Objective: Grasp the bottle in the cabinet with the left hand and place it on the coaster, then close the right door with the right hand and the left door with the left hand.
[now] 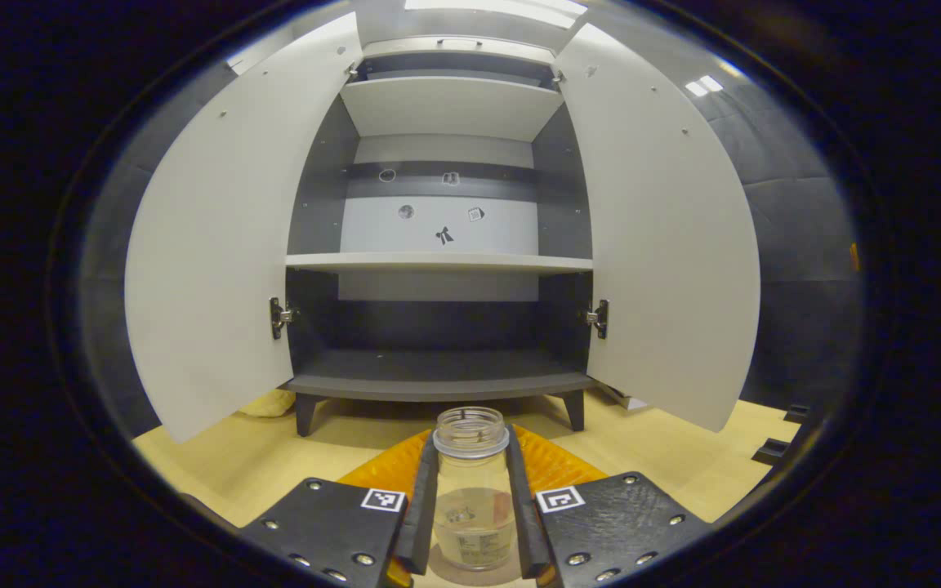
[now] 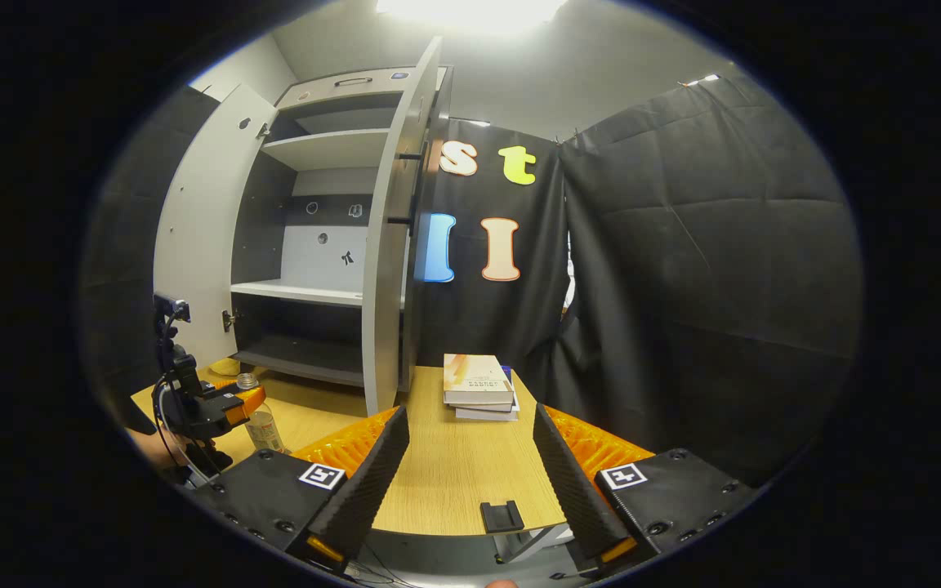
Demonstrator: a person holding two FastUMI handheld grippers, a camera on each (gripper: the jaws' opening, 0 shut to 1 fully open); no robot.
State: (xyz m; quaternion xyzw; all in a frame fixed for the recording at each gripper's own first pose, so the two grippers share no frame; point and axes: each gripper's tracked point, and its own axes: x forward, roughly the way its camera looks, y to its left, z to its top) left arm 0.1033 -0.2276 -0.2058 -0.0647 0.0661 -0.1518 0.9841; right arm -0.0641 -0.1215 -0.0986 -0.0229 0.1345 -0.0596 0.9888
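Observation:
A clear glass bottle (image 1: 471, 498) with an open threaded mouth stands upright between the fingers of my left gripper (image 1: 470, 447), and both fingers press on its sides. A round brownish coaster (image 1: 470, 576) shows just under the bottle's base; I cannot tell whether they touch. The cabinet (image 1: 438, 261) stands ahead with its left door (image 1: 217, 245) and right door (image 1: 658, 245) swung wide open and its shelves bare. In the right gripper view, the left gripper (image 2: 221, 408) holds the bottle (image 2: 262, 423) at the lower left. My right gripper (image 2: 469, 420) is open over the table, with nothing between its fingers.
A stack of books (image 2: 479, 384) lies on the wooden table (image 2: 438, 474) to the right of the open right door (image 2: 389, 245). A small black clip (image 2: 501, 516) sits at the table's near edge. Black cloth walls the booth on the right.

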